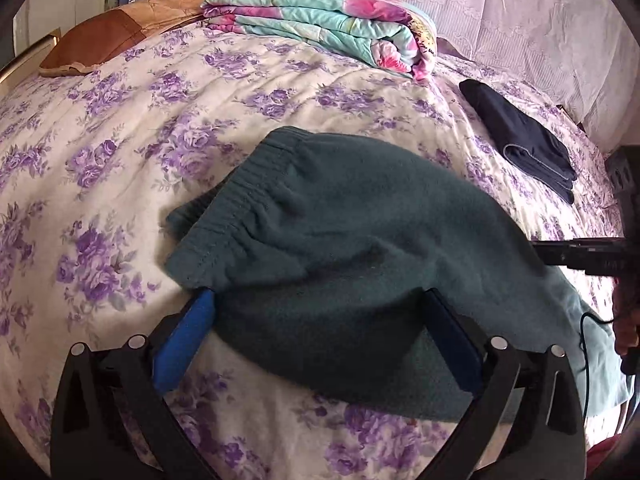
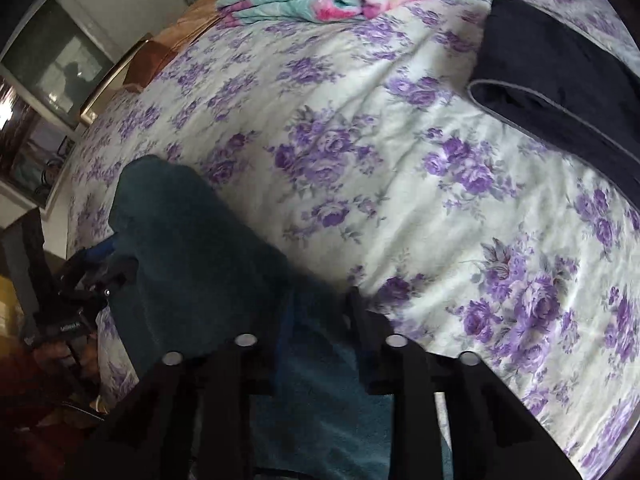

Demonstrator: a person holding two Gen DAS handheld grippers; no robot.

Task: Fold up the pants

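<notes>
Pants [image 1: 340, 248] lay on the flowered bed [image 1: 160, 92], waistband far side. Left claw [image 1: 320, 344] spread wide around the near edge, not pinching. Right claw [image 2: 320, 312] clenched on pants fabric. Best pinched firmly before lifting both sides evenly.

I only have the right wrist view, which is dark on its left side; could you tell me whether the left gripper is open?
Observer: Yes, the left gripper is wide open, its fingers straddling the green pants.
Operator: Where is the waistband, please?
Observer: At the pants' upper left end in the left wrist view, on the bedspread.
Operator: What is behind the folded quilt?
Observer: Pale lace fabric hangs there.
</notes>
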